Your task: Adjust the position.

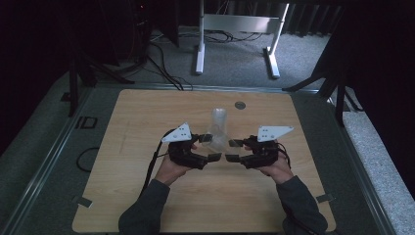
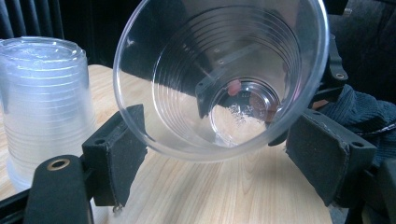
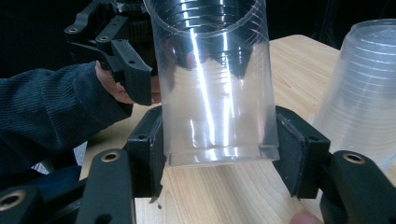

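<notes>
a: high view first. left gripper [image 1: 211, 157] and right gripper [image 1: 231, 157] meet nose to nose at frame centre, a clear cup [image 1: 219, 141] between them. stack [image 1: 219, 121] of upturned cups sits just behind, upper centre of the table [image 1: 147, 196].
b: who has the cup?
a: can't settle it from above. left gripper view: cup [image 2: 219, 79] lies on its side, mouth toward the lens, rim across the upper centre. left pad [image 2: 122, 149] touches the rim, right pad [image 2: 327, 154] stands a bit off. jaws wide, no real clamp.
b: and the right?
a: right gripper view: the cup [image 3: 212, 88] base sits between both pads [image 3: 152, 144], contact on each side, so that jaw is closed on it. left gripper [image 3: 114, 46] shows upper left at the mouth end. stack [image 3: 362, 88] at right edge.
b: reason for the pose?
a: my guess: a handover, or one just peeled off the stack. base held so the mouth stays free for the other jaw.
b: surface, room?
a: light wood top, bare but for a small round insert [image 1: 240, 105] near the far edge. dark room, grey carpet, white stand [image 1: 240, 34] and cables behind.
</notes>
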{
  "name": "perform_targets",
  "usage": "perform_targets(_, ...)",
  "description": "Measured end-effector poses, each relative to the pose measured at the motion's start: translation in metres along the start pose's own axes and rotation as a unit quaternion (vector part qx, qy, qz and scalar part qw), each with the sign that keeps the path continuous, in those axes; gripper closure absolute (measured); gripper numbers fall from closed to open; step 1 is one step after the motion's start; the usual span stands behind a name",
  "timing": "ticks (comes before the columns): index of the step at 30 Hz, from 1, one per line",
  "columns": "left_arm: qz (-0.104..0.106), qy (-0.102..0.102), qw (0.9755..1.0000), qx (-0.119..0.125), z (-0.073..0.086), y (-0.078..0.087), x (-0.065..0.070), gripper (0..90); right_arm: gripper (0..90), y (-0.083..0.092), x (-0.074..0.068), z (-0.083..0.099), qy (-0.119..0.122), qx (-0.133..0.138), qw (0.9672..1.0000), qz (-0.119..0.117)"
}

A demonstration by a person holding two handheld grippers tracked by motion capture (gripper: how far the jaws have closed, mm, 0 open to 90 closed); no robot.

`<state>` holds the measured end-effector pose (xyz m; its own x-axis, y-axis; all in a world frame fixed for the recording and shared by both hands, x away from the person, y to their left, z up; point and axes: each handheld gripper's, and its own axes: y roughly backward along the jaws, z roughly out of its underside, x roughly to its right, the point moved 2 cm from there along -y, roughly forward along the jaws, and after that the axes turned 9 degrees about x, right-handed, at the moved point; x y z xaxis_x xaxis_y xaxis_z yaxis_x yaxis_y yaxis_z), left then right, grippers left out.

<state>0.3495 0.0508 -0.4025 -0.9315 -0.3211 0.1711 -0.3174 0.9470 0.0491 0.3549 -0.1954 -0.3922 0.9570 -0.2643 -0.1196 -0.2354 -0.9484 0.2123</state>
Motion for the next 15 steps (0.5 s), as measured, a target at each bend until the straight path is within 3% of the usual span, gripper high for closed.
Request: perform_targets(15,-0.001,0.009,0.9998,0.020,-0.0020,-0.0012,-0.0004,20.6,41.5,-0.0031,-0.0008,0.0020,0.000,0.001,1.0000,-0.003)
